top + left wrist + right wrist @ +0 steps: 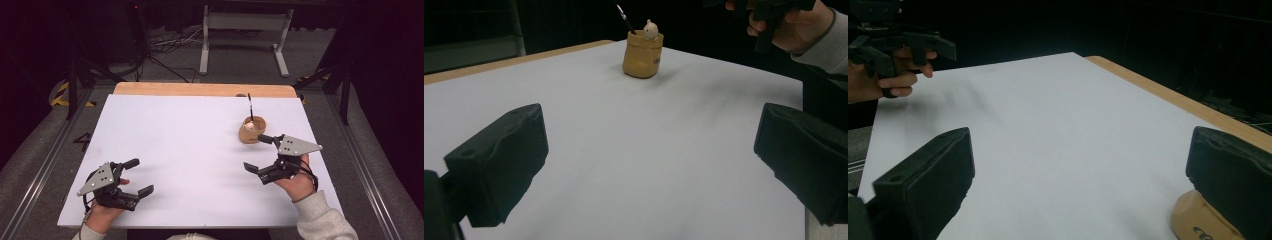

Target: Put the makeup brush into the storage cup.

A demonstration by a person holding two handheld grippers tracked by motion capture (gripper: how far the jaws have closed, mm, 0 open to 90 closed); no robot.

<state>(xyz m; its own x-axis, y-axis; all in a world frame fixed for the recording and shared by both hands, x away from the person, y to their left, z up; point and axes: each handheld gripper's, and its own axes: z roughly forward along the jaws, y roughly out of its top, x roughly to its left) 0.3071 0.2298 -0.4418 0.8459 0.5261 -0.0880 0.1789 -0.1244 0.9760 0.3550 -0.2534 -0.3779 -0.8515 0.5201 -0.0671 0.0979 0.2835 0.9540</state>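
Left tongs (134, 176) far left of tan pot (251, 131), near front edge of white surface (190, 145), jaws spread wide, nothing between them. Person's hand (107, 212) grips them from below. Tan pot stands upright toward back right of surface, dark pen (250, 107) sticking up from it, small pale figure (650, 30) at its rim. Right tongs (260, 153) just in front of pot, jaws wide apart, empty; one jaw close beside pot wall, contact unclear.
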